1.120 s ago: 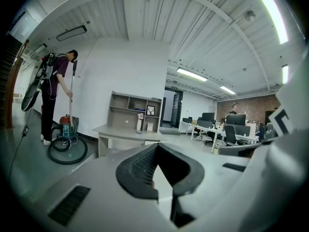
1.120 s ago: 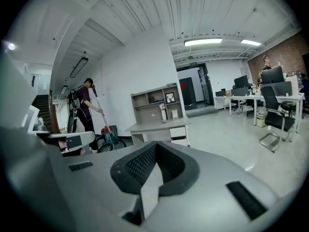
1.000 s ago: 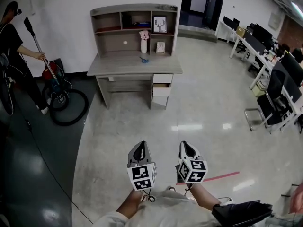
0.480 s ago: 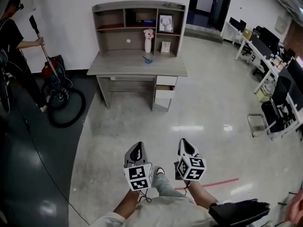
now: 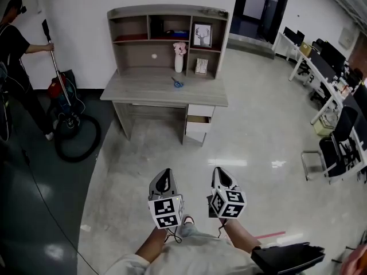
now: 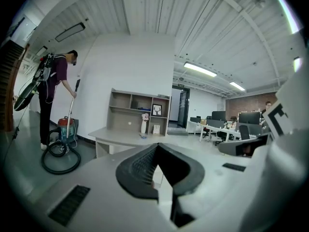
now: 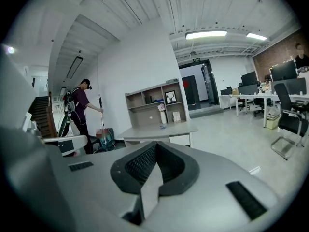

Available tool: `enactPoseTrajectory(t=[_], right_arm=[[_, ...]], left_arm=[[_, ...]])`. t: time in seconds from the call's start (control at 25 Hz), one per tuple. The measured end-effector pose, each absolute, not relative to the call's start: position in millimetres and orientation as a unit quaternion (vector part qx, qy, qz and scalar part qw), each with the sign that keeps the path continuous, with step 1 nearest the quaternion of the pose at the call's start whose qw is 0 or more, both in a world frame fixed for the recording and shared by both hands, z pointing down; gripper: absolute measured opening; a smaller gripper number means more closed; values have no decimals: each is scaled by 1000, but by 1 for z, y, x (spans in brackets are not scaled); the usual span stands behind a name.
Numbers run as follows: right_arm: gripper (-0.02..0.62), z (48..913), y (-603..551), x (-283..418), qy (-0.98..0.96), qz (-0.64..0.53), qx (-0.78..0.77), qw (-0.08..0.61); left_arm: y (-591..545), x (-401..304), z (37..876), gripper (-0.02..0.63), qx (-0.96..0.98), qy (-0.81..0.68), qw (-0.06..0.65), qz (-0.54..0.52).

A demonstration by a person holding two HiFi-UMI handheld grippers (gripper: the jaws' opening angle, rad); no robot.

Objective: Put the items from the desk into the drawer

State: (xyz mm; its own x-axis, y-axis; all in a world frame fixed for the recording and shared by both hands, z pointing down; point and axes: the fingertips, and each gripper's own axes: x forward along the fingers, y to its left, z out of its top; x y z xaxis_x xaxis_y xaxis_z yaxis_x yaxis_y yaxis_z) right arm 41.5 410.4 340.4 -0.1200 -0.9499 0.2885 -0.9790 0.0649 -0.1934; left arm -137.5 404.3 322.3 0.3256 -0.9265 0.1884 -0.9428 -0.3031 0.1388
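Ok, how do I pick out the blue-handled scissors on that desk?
Find the grey wooden desk with a shelf hutch against the white wall. On its top, right of centre, just before the white vase of pink flowers, lie the small blue-handled scissors. They alone lie flat; the neighbours stand upright at the back.

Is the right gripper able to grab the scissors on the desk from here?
Probably not yet. The right gripper is held far back from the desk, with a stretch of floor between. Nothing seems to block the scissors; walking closer should do.
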Motion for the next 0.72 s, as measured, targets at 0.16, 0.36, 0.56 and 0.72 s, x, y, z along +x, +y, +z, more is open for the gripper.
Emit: enactPoseTrajectory(t=[0.16, 0.36, 0.56, 0.72], right_arm=[[-2, 341, 378, 58, -726, 181, 662, 41], [-2, 344, 346, 69, -731, 185, 655, 44], [-2, 345, 318, 83, -732, 188, 654, 45], [-2, 348, 297, 89, -736, 192, 647, 47]], left_arm=[[376, -122, 319, -2, 807, -579, 109, 39], [346, -105, 324, -2, 806, -579, 114, 46], [317, -87, 322, -2, 809, -576, 110, 46], [295, -76, 324, -2, 809, -576, 111, 49]])
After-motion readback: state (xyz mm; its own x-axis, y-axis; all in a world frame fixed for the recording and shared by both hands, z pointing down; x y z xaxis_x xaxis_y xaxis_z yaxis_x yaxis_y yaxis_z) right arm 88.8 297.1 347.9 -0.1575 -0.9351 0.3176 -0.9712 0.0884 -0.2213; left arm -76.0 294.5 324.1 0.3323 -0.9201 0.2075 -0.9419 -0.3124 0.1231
